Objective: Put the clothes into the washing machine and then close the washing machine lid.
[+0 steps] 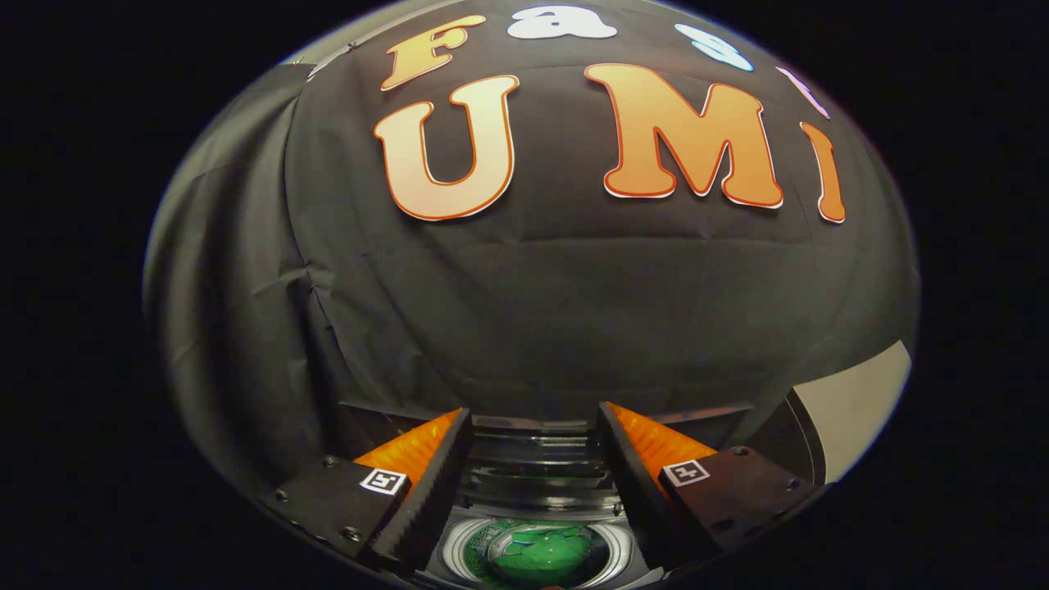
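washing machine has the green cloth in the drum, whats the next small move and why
Probably reach for the lid and swing it down. The green cloth already lies inside the washing machine's drum, below the open gripper, whose fingers hold nothing. The lid's exact position is unclear.

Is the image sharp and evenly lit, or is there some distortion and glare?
In the gripper view, fisheye bending curves the booth wall; the open gripper is sharp; light glares on the washing machine rim; the green clothes in its drum look bright.

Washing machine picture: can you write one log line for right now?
gripper: open, holding nothing | washing machine: lid up | green clothes: inside drum, seen between fingers | next, likely: close lid
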`<state>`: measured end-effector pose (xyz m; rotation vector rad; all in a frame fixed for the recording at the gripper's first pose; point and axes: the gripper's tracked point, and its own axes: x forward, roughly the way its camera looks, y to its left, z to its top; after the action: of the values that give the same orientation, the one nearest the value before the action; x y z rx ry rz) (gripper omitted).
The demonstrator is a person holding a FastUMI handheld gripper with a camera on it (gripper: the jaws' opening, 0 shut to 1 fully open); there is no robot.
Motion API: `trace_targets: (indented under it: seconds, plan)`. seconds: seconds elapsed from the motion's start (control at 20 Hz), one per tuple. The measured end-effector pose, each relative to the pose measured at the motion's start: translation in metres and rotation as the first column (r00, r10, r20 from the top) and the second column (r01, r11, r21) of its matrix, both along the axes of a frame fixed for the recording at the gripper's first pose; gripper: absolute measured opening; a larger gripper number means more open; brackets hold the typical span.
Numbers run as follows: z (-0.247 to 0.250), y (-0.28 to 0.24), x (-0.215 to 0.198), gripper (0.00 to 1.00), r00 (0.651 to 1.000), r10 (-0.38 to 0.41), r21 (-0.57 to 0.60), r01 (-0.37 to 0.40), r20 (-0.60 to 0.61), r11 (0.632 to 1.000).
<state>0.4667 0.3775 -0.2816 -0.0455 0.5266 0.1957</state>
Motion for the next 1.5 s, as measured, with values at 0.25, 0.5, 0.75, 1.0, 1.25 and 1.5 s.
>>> trace_targets:
  seconds: [0.25, 0.5, 0.75, 1.0, 1.25, 1.5]
  plan:
    - [-0.012, -0.003, 0.027, 0.98, 0.999, -0.034, -0.042, 0.033, -0.012, 0.999]
    - [-0.024, -0.004, 0.03, 0.99, 0.997, -0.069, -0.049, 0.067, -0.029, 0.997]
    - [-0.02, -0.005, 0.015, 0.99, 0.997, -0.074, -0.055, 0.073, -0.008, 0.996]
    - [-0.016, -0.007, -0.012, 0.99, 0.997, -0.074, -0.052, 0.075, 0.016, 0.996]
    - [-0.015, -0.007, -0.036, 0.99, 0.997, -0.077, -0.053, 0.078, 0.018, 0.996]
    - [-0.016, -0.007, -0.055, 0.99, 0.997, -0.078, -0.058, 0.079, 0.019, 0.995]
